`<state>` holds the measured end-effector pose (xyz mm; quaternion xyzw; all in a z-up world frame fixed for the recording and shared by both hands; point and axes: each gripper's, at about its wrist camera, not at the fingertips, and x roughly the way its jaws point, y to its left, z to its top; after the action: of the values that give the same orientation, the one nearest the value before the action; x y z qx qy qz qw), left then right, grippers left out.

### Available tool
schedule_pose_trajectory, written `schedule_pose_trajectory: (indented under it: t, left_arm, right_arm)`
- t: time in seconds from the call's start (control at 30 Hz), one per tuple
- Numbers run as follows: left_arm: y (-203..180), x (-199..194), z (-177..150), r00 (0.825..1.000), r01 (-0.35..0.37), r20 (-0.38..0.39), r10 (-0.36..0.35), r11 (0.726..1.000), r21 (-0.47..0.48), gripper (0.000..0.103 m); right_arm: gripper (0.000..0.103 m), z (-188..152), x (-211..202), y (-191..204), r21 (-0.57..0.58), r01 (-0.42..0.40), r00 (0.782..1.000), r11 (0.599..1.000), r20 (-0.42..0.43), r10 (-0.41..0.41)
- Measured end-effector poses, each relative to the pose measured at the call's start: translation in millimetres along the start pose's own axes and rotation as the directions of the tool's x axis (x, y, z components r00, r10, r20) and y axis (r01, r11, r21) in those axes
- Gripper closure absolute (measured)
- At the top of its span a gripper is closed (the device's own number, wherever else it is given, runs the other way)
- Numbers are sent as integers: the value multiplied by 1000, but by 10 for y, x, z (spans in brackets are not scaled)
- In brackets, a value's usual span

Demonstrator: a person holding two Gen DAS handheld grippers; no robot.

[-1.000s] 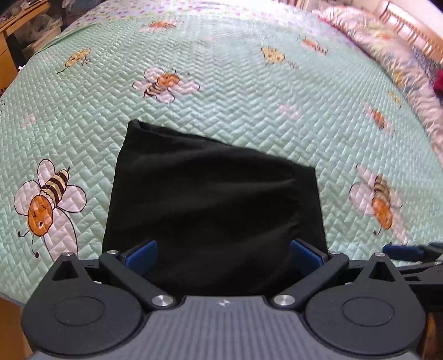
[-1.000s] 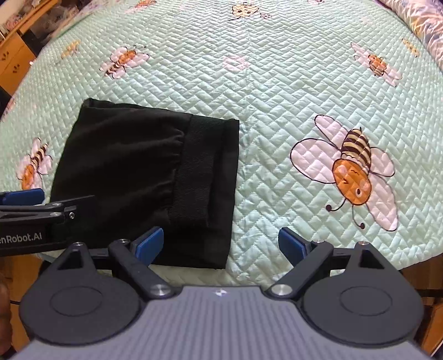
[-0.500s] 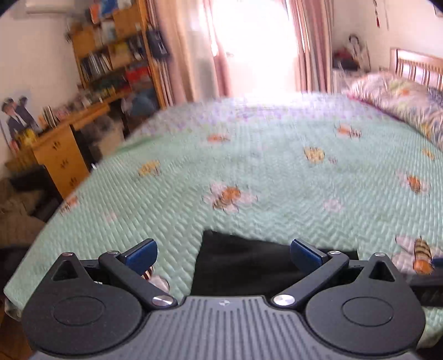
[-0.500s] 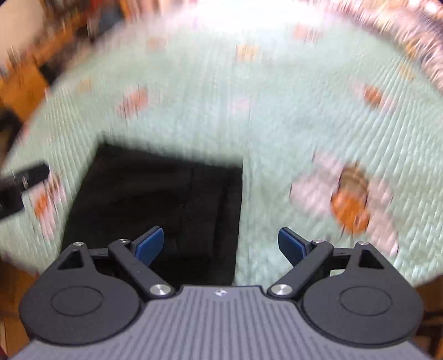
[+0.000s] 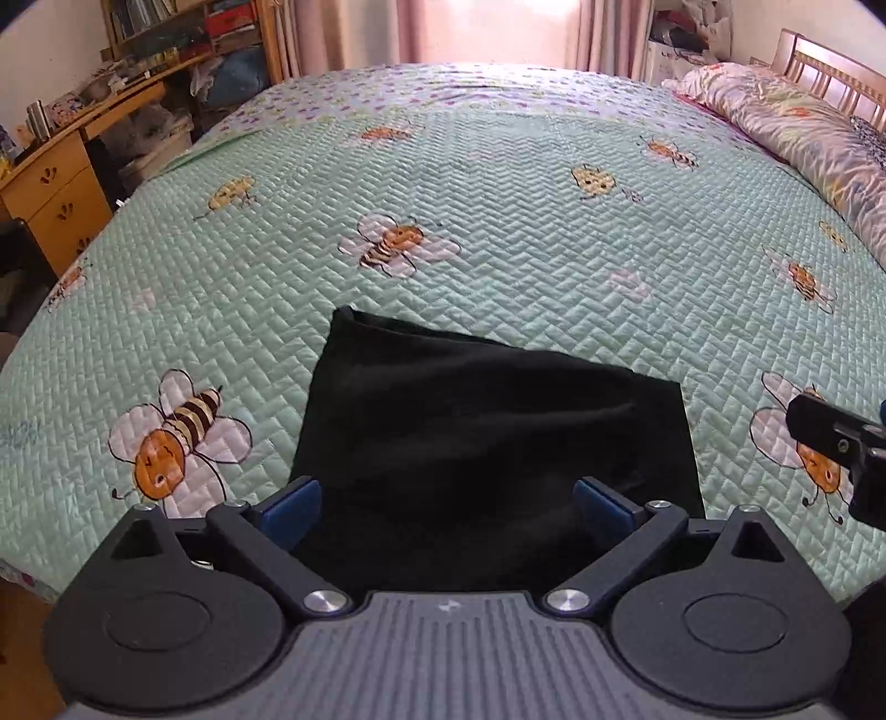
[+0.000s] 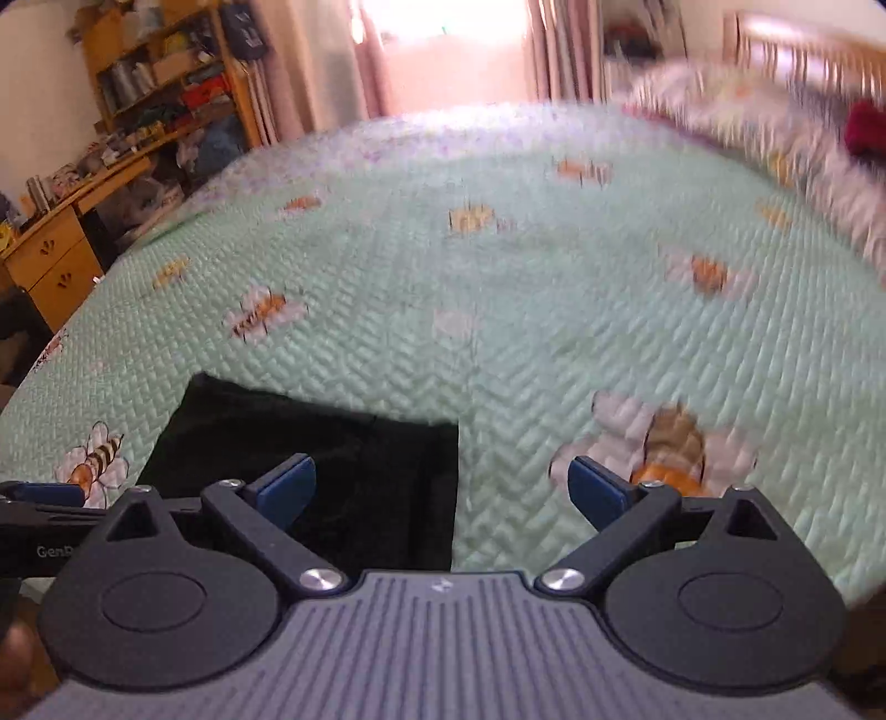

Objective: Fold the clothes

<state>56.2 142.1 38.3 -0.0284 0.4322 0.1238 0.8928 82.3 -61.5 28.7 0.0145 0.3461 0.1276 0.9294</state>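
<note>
Lying as a compact, squared-off rectangle near the front edge of the bee-print quilt (image 5: pixel 498 183), the black garment (image 5: pixel 487 443) already looks folded. Left gripper (image 5: pixel 447 501) hangs spread and empty over it; right gripper (image 6: pixel 441 487), likewise spread, holds nothing. Any remaining touch should be light, or the layers shift.

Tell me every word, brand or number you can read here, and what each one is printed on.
"GenR", cut off by the right gripper's body: white print on the side of the left gripper, seen from the right wrist.
Faint blue letters on the green bee quilt's left edge: too faint to read.
Book spines on the bookshelf: too small to read.
A small emblem on each gripper's grey body holds no words.
</note>
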Motion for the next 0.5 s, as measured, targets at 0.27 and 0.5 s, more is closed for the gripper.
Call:
schedule_pose_trajectory:
  t: [0.27, 0.5]
  left_arm:
    - [59, 86, -42, 997, -76, -31, 76, 997, -6, 1]
    - [68, 99, -49, 997, 42, -60, -45, 998, -40, 1]
  right_arm:
    - [5, -66, 235, -45, 40, -2, 990, 999, -138, 7]
    - [5, -105, 375, -152, 103, 23, 973, 994, -230, 1]
